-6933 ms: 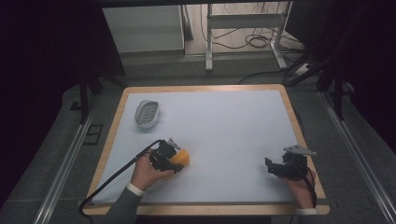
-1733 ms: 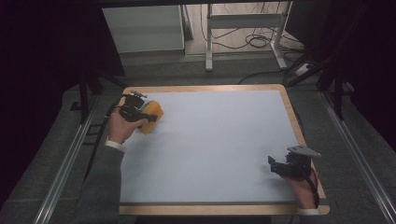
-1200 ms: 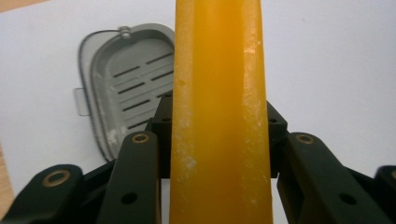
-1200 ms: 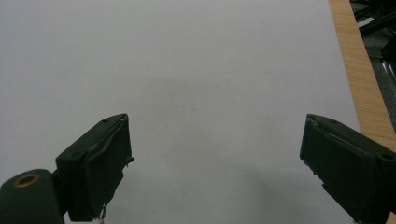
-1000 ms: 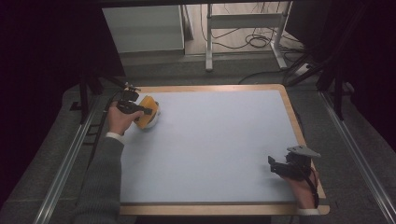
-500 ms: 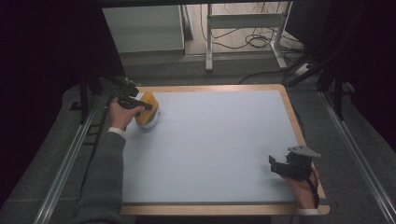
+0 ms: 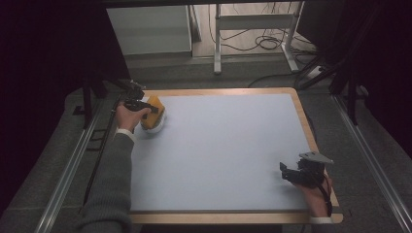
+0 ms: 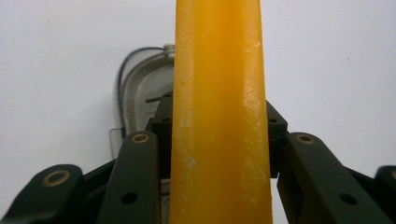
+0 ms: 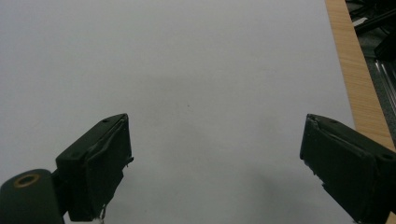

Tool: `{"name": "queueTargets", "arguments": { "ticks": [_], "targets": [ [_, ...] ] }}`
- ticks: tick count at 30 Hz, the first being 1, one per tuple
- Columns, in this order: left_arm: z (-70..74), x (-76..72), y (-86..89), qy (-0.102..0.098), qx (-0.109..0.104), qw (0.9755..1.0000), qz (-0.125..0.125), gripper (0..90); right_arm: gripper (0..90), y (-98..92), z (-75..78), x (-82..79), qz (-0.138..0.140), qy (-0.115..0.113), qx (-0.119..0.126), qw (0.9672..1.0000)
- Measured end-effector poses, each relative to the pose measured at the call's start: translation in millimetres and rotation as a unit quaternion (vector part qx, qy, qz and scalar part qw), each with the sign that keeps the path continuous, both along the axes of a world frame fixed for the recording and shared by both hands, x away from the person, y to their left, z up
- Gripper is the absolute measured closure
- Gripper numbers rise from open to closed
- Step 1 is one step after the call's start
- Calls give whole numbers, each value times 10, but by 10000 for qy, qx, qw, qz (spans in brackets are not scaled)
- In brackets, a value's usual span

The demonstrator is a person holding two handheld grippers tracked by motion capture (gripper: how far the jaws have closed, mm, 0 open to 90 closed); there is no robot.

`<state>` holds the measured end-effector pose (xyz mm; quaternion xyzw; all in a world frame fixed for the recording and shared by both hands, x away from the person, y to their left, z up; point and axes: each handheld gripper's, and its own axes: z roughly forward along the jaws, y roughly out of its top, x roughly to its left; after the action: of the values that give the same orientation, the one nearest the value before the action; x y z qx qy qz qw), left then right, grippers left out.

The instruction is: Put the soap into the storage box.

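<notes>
Over at the far left corner of the table (image 7: 233,145), the left gripper (image 7: 145,107) has its jaws clamped tight on a yellow-orange block (image 7: 153,112), and it holds that block right over a small grey dish (image 7: 156,127). From the left gripper view, the yellow-orange block (image 8: 219,116) stands as a tall slab squeezed between the two black jaws, and the grey dish (image 8: 140,93) peeks out just behind it on the pale surface. Whether the block is touching the dish, I can't tell from here. The person's left hand (image 7: 127,116) wraps the handle, grey sleeve (image 7: 111,189) stretching back along the left edge.

Down at the near right corner, the right gripper (image 7: 294,172) sits low by the wooden rim, the grey three-cornered plate on top. In the right gripper view its jaws are spread wide apart with nothing between them, the right gripper (image 9: 215,172) looking across bare white tabletop, the wooden edge (image 9: 355,79) running along the right side. The two grippers are well apart, on opposite corners.
</notes>
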<state>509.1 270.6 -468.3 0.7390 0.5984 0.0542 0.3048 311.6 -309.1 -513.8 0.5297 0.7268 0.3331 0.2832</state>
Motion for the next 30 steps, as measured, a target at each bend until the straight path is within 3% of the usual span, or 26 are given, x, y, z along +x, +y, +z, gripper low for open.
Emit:
{"name": "queueTargets", "arguments": {
  "ticks": [7,10,14,20,25,30],
  "targets": [
    [-92,19,-5,37,7,10000,87,602,90,-9,-1,-5,-20,11,1,10000],
    [-13,-15,28,-239,-123,9994,226,545,90,-7,-4,-3,-12,14,-6,10000],
    [136,-87,32,-449,-72,9987,216,403,90,4,-13,0,-2,35,-14,10000],
    [149,-171,74,-447,82,9988,166,290,90,18,-4,-6,20,19,-21,10000],
    [97,-301,225,-444,65,9986,275,259,90,17,-10,-1,20,31,-15,10000],
    [82,-398,303,-491,96,9985,213,250,90,31,-10,4,43,38,-20,10000]
  ]
}}
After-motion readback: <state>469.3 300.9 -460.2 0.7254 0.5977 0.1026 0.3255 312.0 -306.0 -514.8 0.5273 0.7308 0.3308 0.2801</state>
